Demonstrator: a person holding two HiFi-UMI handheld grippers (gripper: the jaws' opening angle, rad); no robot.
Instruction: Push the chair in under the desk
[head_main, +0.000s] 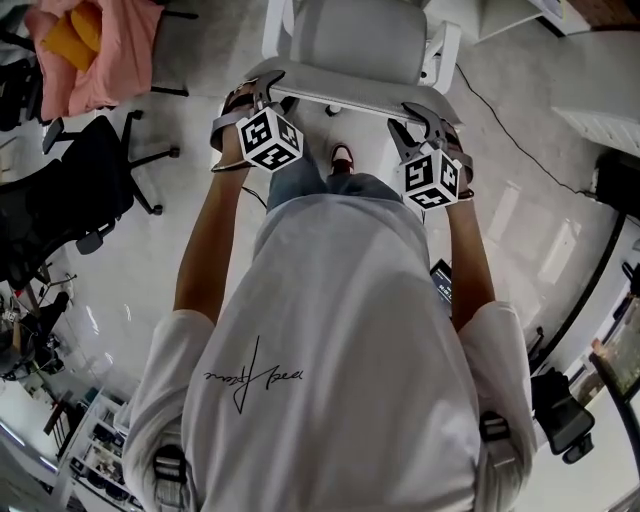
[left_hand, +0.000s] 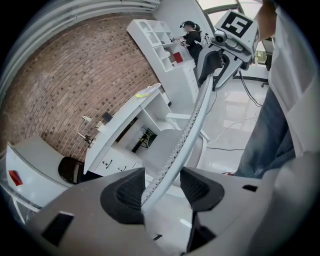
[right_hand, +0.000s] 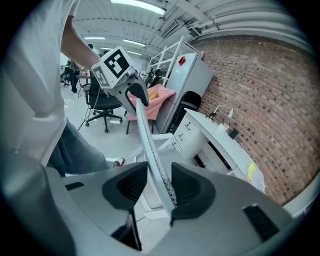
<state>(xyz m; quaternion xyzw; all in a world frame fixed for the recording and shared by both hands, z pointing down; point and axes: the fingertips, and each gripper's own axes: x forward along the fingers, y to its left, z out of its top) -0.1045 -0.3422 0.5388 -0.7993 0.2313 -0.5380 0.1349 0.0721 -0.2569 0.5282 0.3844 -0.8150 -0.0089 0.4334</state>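
Observation:
A white office chair (head_main: 355, 40) stands in front of me, its seat (left_hand: 167, 145) facing a white desk (left_hand: 125, 117) by the brick wall. The thin perforated top rim of its backrest (head_main: 340, 100) runs between both grippers. My left gripper (head_main: 255, 88) straddles the rim's left end; in the left gripper view the rim (left_hand: 190, 130) lies against the left pad (left_hand: 131, 192) with a gap to the other, so the left gripper (left_hand: 162, 190) is open. My right gripper (head_main: 420, 118) straddles the right end; there the rim (right_hand: 145, 135) leans on the right pad (right_hand: 187, 187), and the right gripper (right_hand: 155, 185) is open.
A black office chair (head_main: 90, 190) and a pink cloth (head_main: 90, 50) are at the left. A cable (head_main: 510, 130) crosses the floor at the right. A white shelf unit (left_hand: 165, 45) stands beyond the desk, a person (left_hand: 190, 35) beside it. My shoe (head_main: 342, 155) is under the backrest.

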